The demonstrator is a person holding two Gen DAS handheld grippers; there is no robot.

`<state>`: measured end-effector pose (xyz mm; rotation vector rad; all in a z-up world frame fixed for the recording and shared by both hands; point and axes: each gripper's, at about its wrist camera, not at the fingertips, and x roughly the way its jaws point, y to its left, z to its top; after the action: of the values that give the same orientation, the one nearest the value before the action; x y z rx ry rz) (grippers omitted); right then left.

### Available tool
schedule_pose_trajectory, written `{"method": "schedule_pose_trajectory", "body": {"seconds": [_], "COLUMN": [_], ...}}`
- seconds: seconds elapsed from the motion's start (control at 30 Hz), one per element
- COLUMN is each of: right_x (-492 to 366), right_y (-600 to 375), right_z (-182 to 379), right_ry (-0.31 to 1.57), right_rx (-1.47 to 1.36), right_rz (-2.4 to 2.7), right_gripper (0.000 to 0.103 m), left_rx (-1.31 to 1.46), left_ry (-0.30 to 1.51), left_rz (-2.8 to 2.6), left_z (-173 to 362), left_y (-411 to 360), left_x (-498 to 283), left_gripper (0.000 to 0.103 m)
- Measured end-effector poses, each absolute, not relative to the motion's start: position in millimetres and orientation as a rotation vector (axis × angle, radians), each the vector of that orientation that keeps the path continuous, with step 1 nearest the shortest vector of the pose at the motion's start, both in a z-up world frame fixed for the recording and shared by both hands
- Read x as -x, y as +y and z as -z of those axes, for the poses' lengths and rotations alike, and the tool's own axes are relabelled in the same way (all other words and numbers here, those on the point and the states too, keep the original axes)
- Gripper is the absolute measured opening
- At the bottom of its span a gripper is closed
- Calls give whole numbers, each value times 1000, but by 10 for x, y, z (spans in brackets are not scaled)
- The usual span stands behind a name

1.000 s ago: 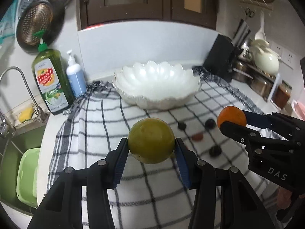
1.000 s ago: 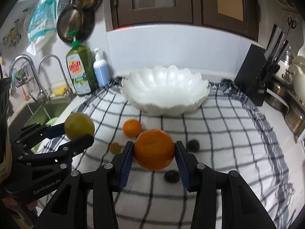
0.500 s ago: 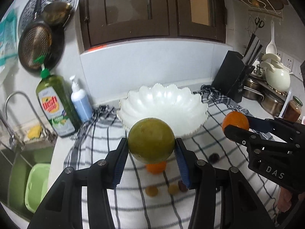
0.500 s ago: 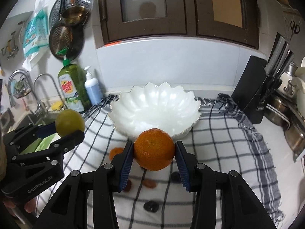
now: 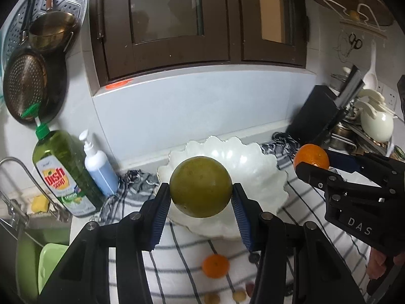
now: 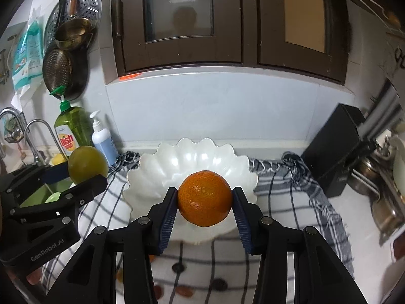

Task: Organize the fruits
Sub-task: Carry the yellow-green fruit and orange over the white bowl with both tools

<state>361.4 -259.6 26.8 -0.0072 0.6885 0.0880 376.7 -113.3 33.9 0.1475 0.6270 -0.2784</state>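
Above the empty white bowl (image 6: 192,162) I hold a green fruit (image 5: 200,187) in the left hand-held gripper (image 5: 200,202) and an orange (image 6: 204,198) in the right hand-held gripper (image 6: 204,209) (both clamped), while small fruits (image 5: 215,266) wait on the bench.

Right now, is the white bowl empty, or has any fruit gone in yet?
Empty as far as shows: the white bowl has a bare glossy inside, though the orange hides part of it. Small fruits lie on the checked cloth.
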Motion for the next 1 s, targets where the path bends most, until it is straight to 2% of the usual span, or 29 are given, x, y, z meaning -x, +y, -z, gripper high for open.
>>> {"method": "schedule_pose_trajectory", "body": {"seconds": [0.47, 1.0], "right_x": [-4538, -5542], "right_y": [-2622, -2815], "right_z": [18, 744], "right_ry": [852, 1107], "right_rx": [27, -15], "right_rz": [-100, -119], "right_gripper": [45, 45], "left_rx": [-159, -164], "left_ry": [760, 994], "left_rz": [293, 288], "left_z": [-214, 436], "left_y": [-1296, -1519], "left_x": [-4639, -5608], "left_gripper": [49, 49]}}
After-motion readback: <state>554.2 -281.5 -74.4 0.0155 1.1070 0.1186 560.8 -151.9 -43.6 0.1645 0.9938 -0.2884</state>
